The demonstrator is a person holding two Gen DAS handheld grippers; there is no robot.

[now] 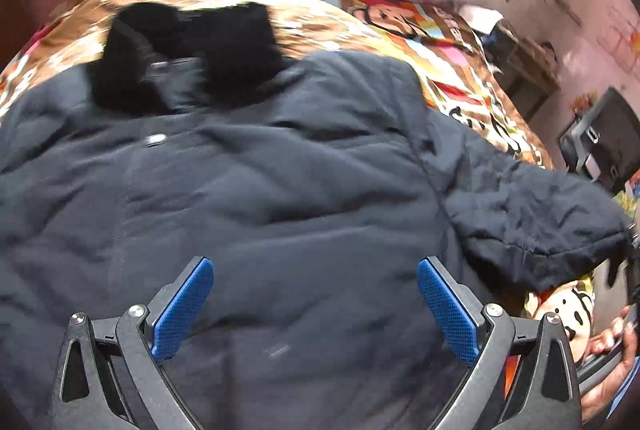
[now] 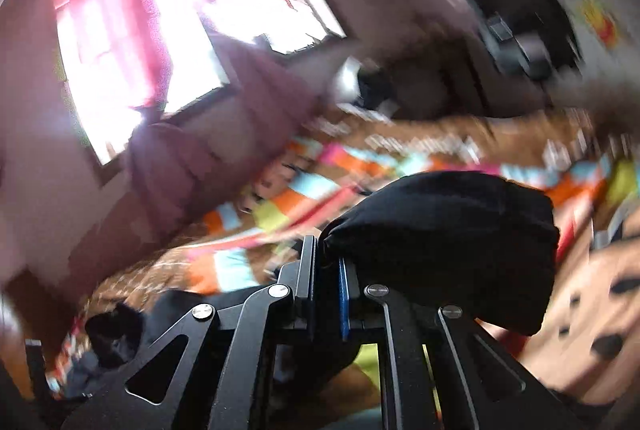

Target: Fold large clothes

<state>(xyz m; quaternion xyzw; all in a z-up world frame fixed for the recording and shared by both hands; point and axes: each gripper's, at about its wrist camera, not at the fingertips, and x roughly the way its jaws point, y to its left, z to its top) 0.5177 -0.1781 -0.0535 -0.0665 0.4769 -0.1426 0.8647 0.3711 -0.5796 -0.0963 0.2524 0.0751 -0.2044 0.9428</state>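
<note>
Patterned bedspread (image 1: pixel 452 70) under dark jacket (image 1: pixel 260 190)

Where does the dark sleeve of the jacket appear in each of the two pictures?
Left wrist view: the sleeve lies at the right, stretched out from the jacket toward the right edge.
Right wrist view: the sleeve end fills the lower middle right, pinched in the right gripper.
Shared landmark: the colourful cartoon blanket under the jacket.
</note>
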